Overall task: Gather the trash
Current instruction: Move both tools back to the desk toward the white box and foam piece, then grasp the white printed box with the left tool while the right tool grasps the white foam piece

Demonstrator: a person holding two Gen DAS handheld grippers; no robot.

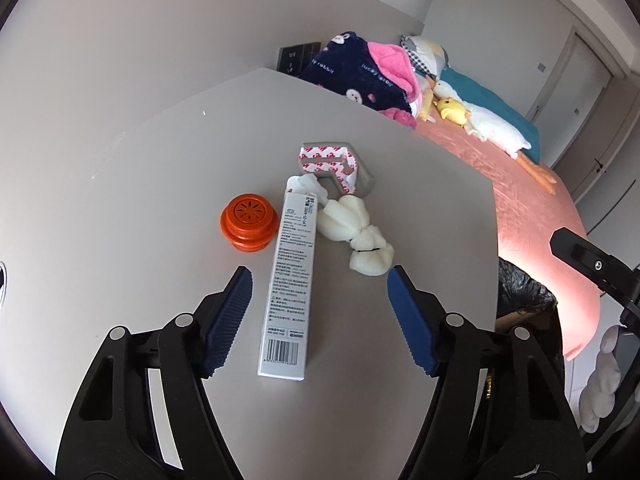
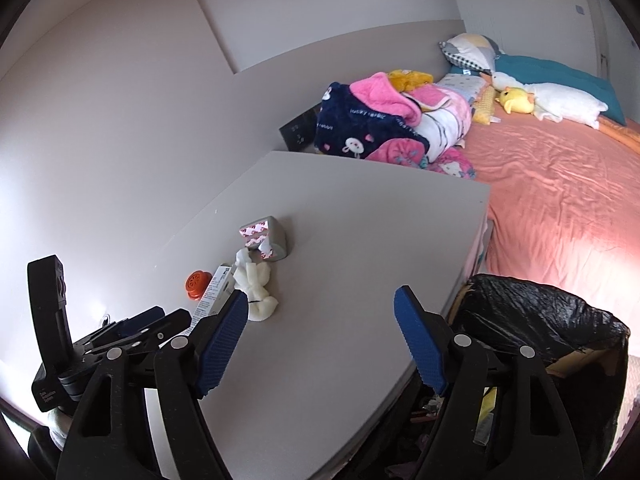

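On the grey table (image 1: 120, 200) lie a long white carton with a barcode (image 1: 290, 280), an orange round cap (image 1: 249, 222), a white crumpled wad tied with a black band (image 1: 356, 232) and a grey corner piece with red-white tape (image 1: 336, 166). My left gripper (image 1: 320, 276) is open just above the table, its fingers either side of the carton's near half. My right gripper (image 2: 320, 300) is open and empty over the table's near right part, near the black-lined bin (image 2: 540, 320). The same trash shows in the right wrist view: carton (image 2: 214, 296), cap (image 2: 197, 284), wad (image 2: 256, 284), corner piece (image 2: 266, 238).
A bed with a pink sheet (image 2: 560, 200) runs along the table's right side, with piled blankets (image 2: 380, 120) and plush toys (image 2: 520, 100) on it. A wall socket panel (image 2: 298, 134) sits behind the table. The bin (image 1: 520, 292) stands between table and bed.
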